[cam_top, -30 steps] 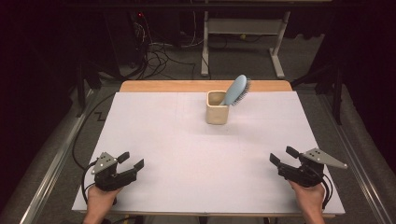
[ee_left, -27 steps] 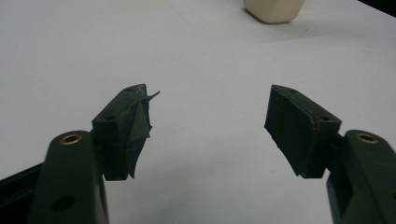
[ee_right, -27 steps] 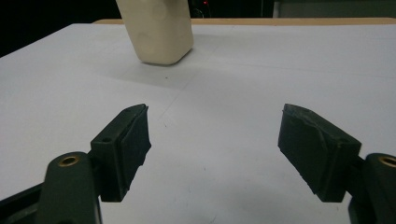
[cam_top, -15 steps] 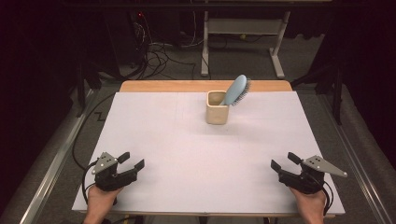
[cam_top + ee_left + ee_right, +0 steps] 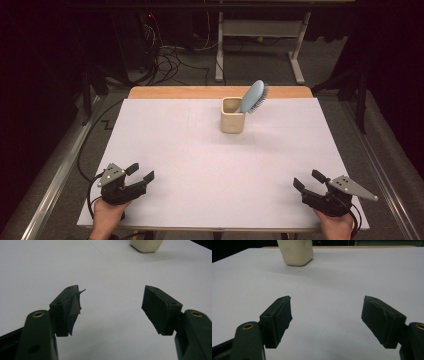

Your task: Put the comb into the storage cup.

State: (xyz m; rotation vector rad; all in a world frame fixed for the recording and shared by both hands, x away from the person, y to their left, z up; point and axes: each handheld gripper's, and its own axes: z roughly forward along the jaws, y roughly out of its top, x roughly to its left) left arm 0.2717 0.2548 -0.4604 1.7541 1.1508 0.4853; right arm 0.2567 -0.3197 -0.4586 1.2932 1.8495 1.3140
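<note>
White table (image 5: 200,150) spans the frame centre. Cream cup (image 5: 232,115), upper centre, holds a blue hairbrush (image 5: 253,96) leaning right. Left gripper (image 5: 141,172), lower left, and right gripper (image 5: 306,180), lower right: jaws wide, empty.

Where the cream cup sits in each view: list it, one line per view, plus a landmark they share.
High view: cream cup at the table's far centre, holding a blue hairbrush.
Left gripper view: its base at the top edge, right of centre.
Right gripper view: its base at top left.
Shared landmark: the white table sheet.
</note>
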